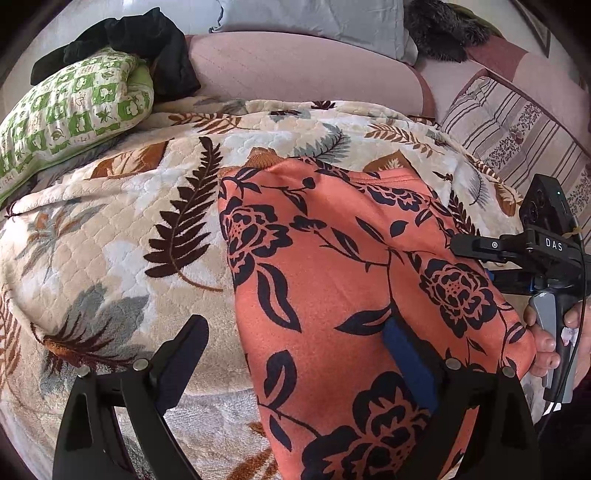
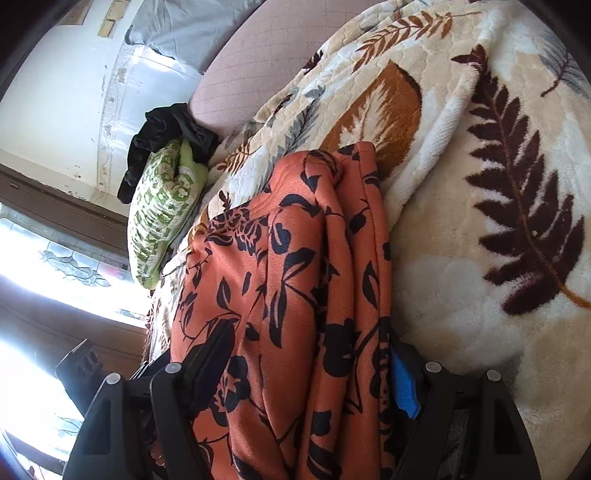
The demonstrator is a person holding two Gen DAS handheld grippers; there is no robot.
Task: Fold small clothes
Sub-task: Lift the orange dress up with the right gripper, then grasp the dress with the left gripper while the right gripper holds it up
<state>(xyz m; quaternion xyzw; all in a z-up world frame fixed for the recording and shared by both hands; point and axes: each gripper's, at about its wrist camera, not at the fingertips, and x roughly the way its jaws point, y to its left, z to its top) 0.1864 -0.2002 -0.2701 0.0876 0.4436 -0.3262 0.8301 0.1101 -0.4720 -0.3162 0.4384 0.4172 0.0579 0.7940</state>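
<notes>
Orange floral-print knit garment (image 1: 332,288) lies folded on the cream leaf-patterned fleece blanket (image 1: 110,221). Both the left gripper (image 1: 295,354) and the right gripper (image 2: 314,369) stand wide open, straddling its cloth without pinching.

A home bedroom: bed under a cream fleece leaf-print blanket (image 1: 110,229), green-and-white checked pillow (image 1: 70,110), mauve padded headboard (image 1: 295,70), window (image 2: 44,258).

bed under me: cream leaf-print blanket (image 1: 122,206) | beyond: pink cushion (image 1: 295,70), green checked pillow (image 1: 70,110), grey pillow (image 1: 317,18) | my side view: scuffed white wall (image 2: 59,96), bright patterned-glass window (image 2: 55,258), glare.
</notes>
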